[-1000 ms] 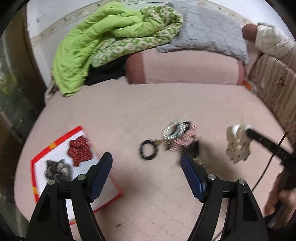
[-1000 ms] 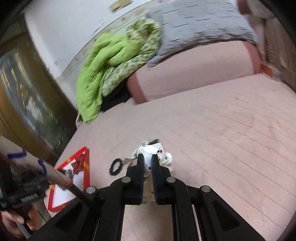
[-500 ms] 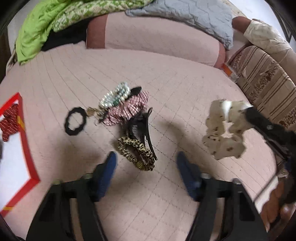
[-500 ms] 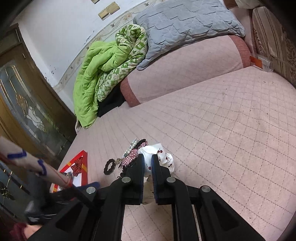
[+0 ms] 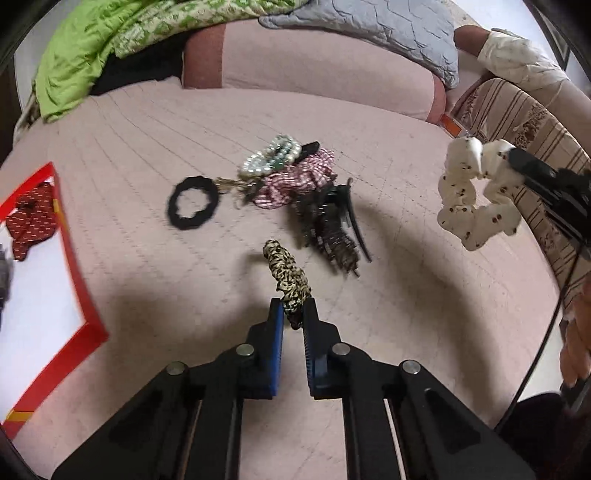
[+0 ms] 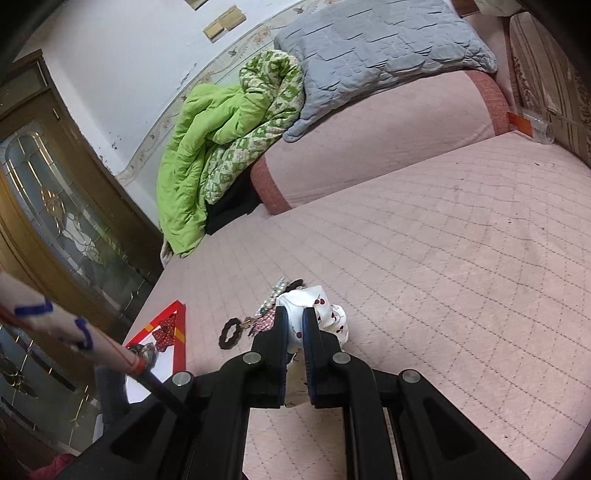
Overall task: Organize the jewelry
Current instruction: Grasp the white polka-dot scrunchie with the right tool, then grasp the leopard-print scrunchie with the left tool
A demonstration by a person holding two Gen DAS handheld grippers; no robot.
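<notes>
My left gripper (image 5: 293,308) is shut on a leopard-print scrunchie (image 5: 286,271) and holds it just above the pink bed cover. My right gripper (image 6: 294,314) is shut on a white cherry-print scrunchie (image 6: 325,314); it also shows held in the air at the right of the left wrist view (image 5: 476,195). On the bed lie a black hair tie (image 5: 192,207), a pearl bracelet (image 5: 271,159), a red checked scrunchie (image 5: 299,179) and a dark claw clip (image 5: 332,229). A red-rimmed white tray (image 5: 79,273) at the left holds a red scrunchie (image 5: 31,221).
A pink bolster (image 5: 306,70), a grey quilted pillow (image 5: 380,22) and a green quilt (image 5: 110,40) lie at the back. A striped cushion (image 5: 532,147) borders the right side. A wooden glass-panelled door (image 6: 55,229) stands left of the bed.
My left gripper has moved right from the tray to the pile, then shut on the leopard-print scrunchie and lifted it. My right gripper keeps its hold on the white scrunchie.
</notes>
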